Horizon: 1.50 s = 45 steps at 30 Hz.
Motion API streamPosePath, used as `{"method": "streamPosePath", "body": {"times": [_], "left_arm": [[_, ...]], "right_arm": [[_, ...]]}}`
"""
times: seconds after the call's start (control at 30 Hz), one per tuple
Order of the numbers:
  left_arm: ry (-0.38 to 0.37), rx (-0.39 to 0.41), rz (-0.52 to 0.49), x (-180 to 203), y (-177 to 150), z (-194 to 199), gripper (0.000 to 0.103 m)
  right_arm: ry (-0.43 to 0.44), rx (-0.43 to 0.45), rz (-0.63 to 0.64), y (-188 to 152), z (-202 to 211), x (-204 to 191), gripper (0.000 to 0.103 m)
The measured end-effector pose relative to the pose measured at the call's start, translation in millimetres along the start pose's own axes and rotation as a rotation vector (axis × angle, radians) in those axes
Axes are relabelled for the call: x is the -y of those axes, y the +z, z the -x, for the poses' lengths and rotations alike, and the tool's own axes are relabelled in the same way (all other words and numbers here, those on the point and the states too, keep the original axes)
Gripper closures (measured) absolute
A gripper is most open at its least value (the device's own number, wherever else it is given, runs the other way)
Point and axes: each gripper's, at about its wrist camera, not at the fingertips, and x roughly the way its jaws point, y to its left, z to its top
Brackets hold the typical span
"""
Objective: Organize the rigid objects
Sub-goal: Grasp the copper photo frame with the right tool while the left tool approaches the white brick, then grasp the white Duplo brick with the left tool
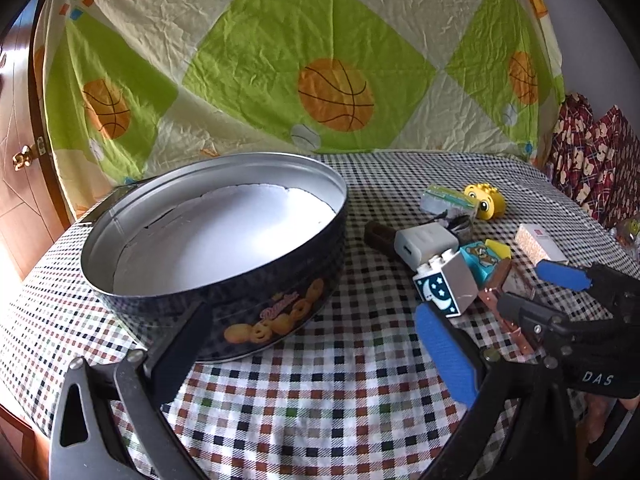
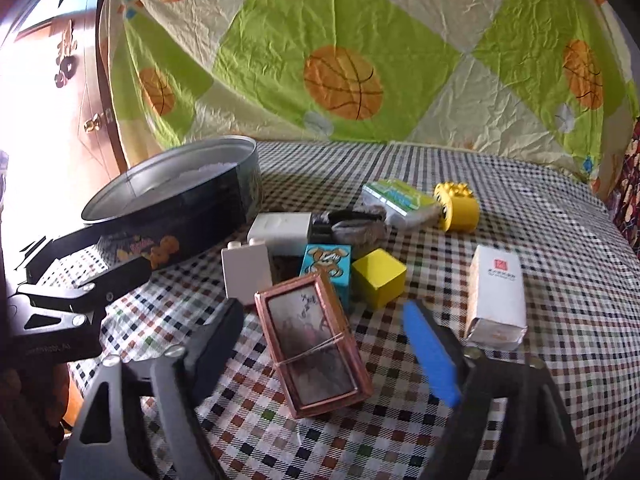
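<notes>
Evidently we had stowed nothing: the round black cookie tin (image 1: 224,276) near the table's left edge stood empty, while the right gripper (image 2: 328,344), jaws spread, straddled the copper-framed flat case (image 2: 314,344) untouched; the left gripper (image 1: 316,344) was open.

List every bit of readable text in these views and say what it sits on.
"DAS": on the black body of the right gripper.
Pink script on the cookie tin: too blurred to read.
Red logo and small print on the white box: too small to read.
Print on the green-and-white packet: unreadable.

A home: basketball-print bedsheet (image 1: 280,60) hung behind a checked tablecloth (image 1: 320,392), beside a wooden door (image 1: 20,168).
</notes>
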Motion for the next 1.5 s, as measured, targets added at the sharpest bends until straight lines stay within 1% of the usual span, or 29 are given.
{"method": "streamPosePath", "body": {"times": [0.07,0.1,0.17,0.2,0.23,0.27,0.33,0.43,0.53,0.67,0.73,0.83,0.9,1.03,1.13,1.23,1.27,1.3,1.33,1.37,1.4,1.5], "left_arm": [[-0.004,-0.003,0.007,0,-1,0,0.000],[-0.005,-0.002,0.007,0,-1,0,0.000],[-0.012,-0.003,0.006,1,-1,0,0.000],[-0.014,-0.004,0.007,1,-1,0,0.000],[-0.016,-0.005,0.006,2,-1,0,0.000],[-0.018,-0.006,0.006,3,0,-1,0.000],[-0.023,-0.009,-0.002,6,1,-1,0.000],[-0.038,-0.014,-0.015,12,4,-3,0.000],[-0.059,-0.023,-0.033,22,8,-8,0.000],[-0.083,-0.041,-0.056,36,14,-18,0.000],[-0.108,-0.069,-0.062,44,17,-26,0.002],[-0.143,-0.099,-0.070,54,21,-35,0.002],[-0.159,-0.115,-0.071,59,23,-41,0.005],[-0.173,-0.144,-0.074,68,28,-54,0.008],[-0.157,-0.182,-0.076,73,27,-67,0.014],[-0.151,-0.187,-0.086,75,26,-68,0.016],[-0.153,-0.188,-0.088,75,25,-67,0.017],[-0.161,-0.187,-0.092,76,25,-67,0.022],[-0.165,-0.192,-0.096,76,24,-68,0.024],[-0.170,-0.199,-0.100,76,24,-69,0.033],[-0.178,-0.208,-0.102,76,23,-71,0.045],[-0.206,-0.233,-0.091,73,22,-75,0.063]], "right_arm": [[0.013,-0.033,0.015,0,-6,-2,0.027],[0.015,-0.050,0.023,-1,-9,-3,0.029],[0.023,-0.083,0.036,-2,-15,-5,0.040],[0.024,-0.094,0.038,-1,-16,-5,0.050],[0.026,-0.096,0.039,-2,-16,-6,0.053],[0.030,-0.092,0.040,-3,-14,-6,0.053],[0.031,-0.054,0.047,-3,-8,-7,0.053],[0.028,-0.008,0.006,-1,-1,0,0.053],[-0.008,0.022,-0.037,3,3,11,0.053],[-0.062,0.028,-0.085,5,2,28,0.053],[-0.081,0.029,-0.101,4,1,33,0.053],[-0.125,0.041,-0.102,8,2,39,0.053],[-0.141,0.043,-0.097,9,2,41,0.053],[-0.116,0.041,-0.118,9,0,48,0.053],[-0.107,0.046,-0.110,8,0,46,0.053],[-0.098,0.049,-0.115,7,0,47,0.053],[-0.095,0.048,-0.117,7,0,47,0.053],[-0.096,0.050,-0.115,7,0,46,0.053],[-0.099,0.054,-0.109,7,1,45,0.053],[-0.102,0.059,-0.101,6,1,44,0.053],[-0.106,0.062,-0.095,6,2,43,0.053],[-0.107,0.068,-0.095,6,3,43,0.053]]}}
